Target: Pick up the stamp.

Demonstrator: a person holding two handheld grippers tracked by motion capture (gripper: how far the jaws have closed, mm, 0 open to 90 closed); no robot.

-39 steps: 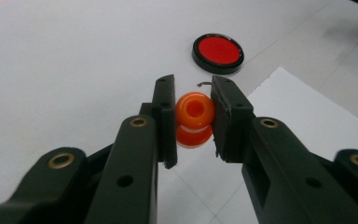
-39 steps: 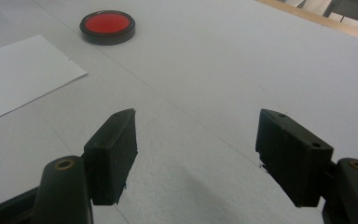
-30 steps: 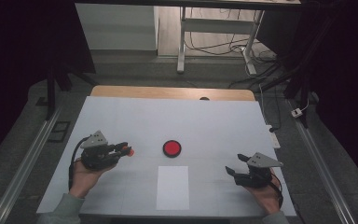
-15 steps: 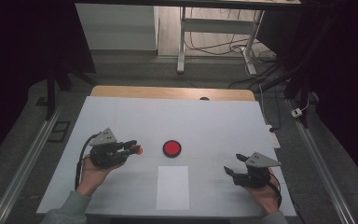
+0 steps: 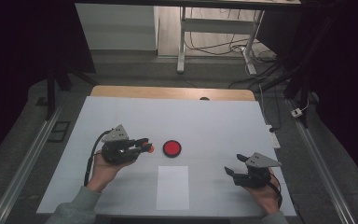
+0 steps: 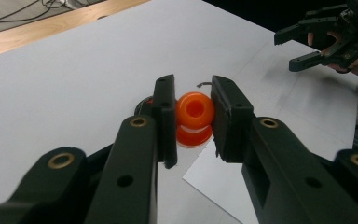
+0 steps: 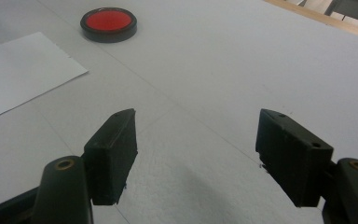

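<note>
Two black two-jaw grippers over the white table sheet (image 5: 223,126). Right gripper (image 5: 233,173): nearest, jaws spread wide, nothing between them. One white rectangular paper sheet (image 5: 173,186) lies flat between the hands. Left gripper (image 6: 193,116): jaws pinching one small orange ring-shaped piece (image 6: 195,109), possibly two stacked. One round red disc with black rim (image 5: 171,148) sits just beyond it.

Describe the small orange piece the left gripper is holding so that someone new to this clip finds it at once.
On the white table, find the left gripper. Between its jaws sits the orange piece, small, round and hollow-centred. The nearby red disc is flat, black-rimmed and lies free on the table.
</note>
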